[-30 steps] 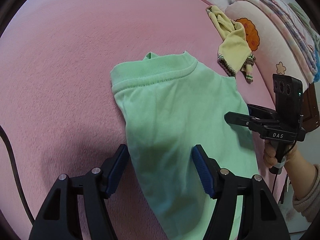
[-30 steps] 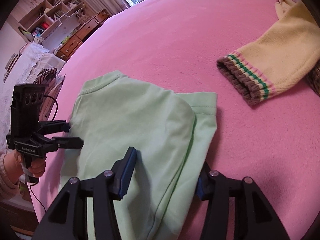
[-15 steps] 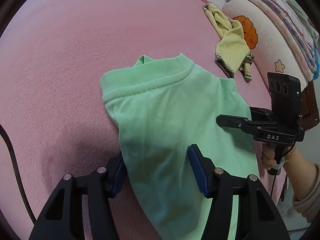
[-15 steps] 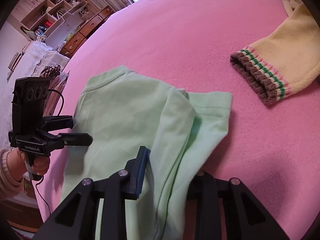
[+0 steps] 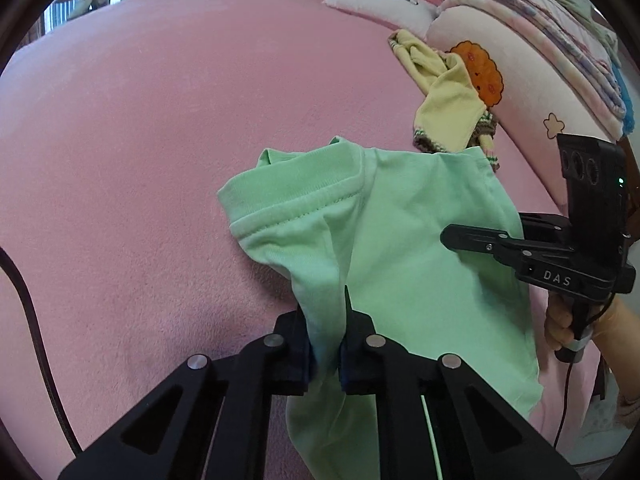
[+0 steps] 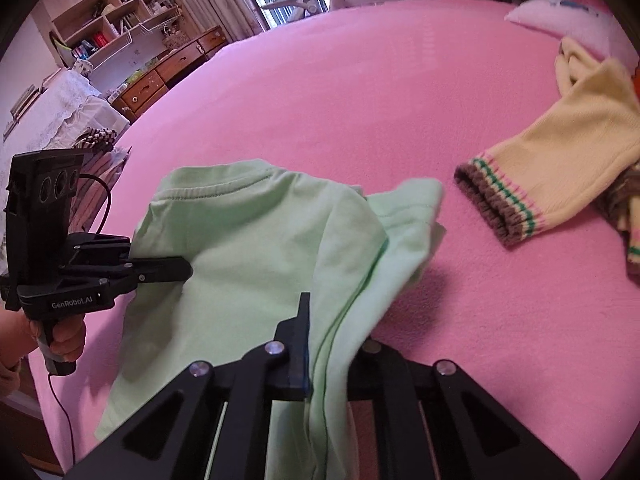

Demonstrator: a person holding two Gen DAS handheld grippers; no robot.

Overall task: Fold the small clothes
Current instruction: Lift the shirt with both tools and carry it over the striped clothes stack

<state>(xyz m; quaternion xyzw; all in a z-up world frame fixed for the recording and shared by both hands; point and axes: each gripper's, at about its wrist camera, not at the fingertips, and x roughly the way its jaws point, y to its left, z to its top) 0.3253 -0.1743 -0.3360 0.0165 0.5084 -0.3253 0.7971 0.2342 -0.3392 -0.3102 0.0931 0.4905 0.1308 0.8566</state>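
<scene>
Jersey-knit green T-shirt (image 5: 416, 264) looks light, limp, prone to sagging; side edges suit gripping. Left gripper (image 5: 323, 334) and right gripper (image 6: 326, 354) are each pinched tight on a shirt edge near the bed's (image 5: 160, 120) front edge.

Both grippers (image 5: 323, 344) (image 6: 332, 356) clamped (fingers nearly touching)

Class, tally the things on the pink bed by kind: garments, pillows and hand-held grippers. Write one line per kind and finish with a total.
Garments: 2 (green shirt, yellow sweater)
Pillows: 2 (white pillow, pink pillow)
Grippers: 2 (left gripper, right gripper)
Total: 6
</scene>
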